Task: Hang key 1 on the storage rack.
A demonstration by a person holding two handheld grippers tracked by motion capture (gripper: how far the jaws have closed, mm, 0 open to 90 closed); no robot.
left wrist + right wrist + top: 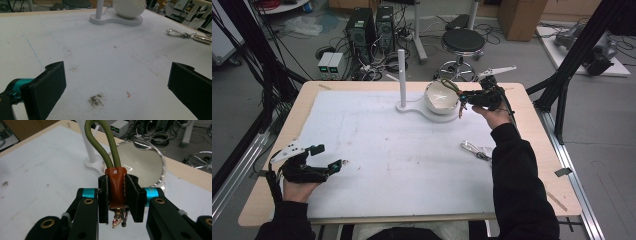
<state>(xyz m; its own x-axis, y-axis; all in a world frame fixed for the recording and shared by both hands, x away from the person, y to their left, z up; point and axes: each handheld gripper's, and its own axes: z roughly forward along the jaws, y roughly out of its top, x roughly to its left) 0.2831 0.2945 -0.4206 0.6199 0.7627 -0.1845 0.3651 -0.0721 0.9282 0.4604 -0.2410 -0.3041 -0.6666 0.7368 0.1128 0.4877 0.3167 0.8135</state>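
Stained white mat [402,165], cluttered lab floor [287,45]

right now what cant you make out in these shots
- Inside of the white bowl: in the right gripper view the right tongs and the green cord loop cover part of it.
- Metal clip under the brown leather tab: tucked between the jaws.
- Keyring on the table: too small in the high view, cut off at the left gripper view's edge.

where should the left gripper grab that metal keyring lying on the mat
Grip the keyring at its narrow middle, where the loop meets the clasp, coming straight down from above. It lies flat on the mat, so there is no raised edge for a side approach. The open left gripper could close across it.
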